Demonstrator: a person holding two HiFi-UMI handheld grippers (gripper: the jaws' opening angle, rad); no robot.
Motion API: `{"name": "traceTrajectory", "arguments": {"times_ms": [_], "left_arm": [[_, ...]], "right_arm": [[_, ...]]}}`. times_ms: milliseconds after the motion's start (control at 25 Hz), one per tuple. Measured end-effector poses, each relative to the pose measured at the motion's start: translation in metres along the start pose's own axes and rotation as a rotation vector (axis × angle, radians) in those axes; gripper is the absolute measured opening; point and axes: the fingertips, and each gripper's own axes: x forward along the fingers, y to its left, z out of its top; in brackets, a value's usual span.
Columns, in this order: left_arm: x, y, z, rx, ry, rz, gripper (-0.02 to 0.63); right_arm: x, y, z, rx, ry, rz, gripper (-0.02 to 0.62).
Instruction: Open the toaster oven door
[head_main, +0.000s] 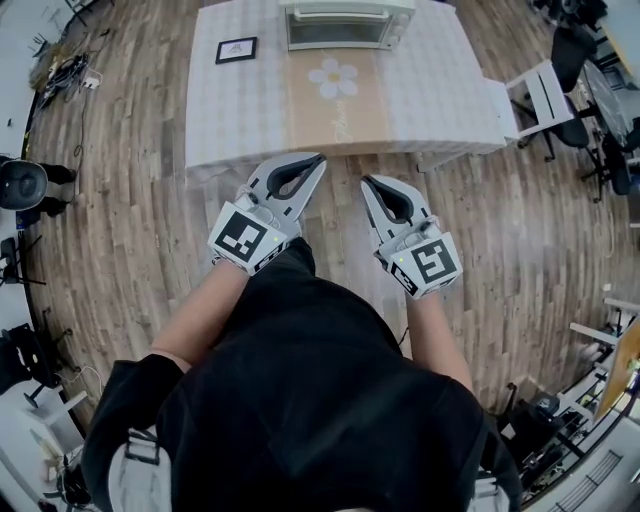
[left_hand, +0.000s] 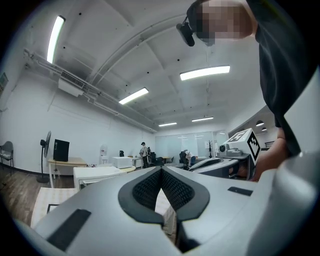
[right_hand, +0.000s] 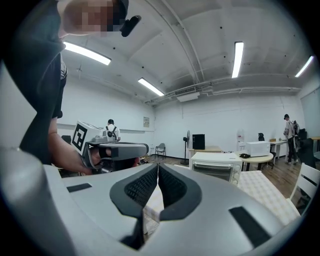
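The table (head_main: 440, 100), under a checked cloth, stands before the person. At its far edge sits the toaster oven (head_main: 345, 25), cream-white. Its glass door (head_main: 335, 34) is closed, with knobs at the right, and what is inside I cannot tell. The left gripper (head_main: 316, 160) and the right gripper (head_main: 367, 182) are both clenched on nothing, near the table's near edge. A black-framed card (head_main: 236, 49) lies left of the oven. On the tan runner are a white daisy (head_main: 333, 77) and faint writing, too small to read.
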Motion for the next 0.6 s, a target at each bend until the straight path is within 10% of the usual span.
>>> {"name": "traceTrajectory", "arguments": {"times_ms": [600], "left_arm": [[0.096, 0.164, -0.009, -0.008, 0.047, -0.025, 0.014]], "right_arm": [[0.166, -0.104, 0.014, 0.035, 0.035, 0.010, 0.021]]}}
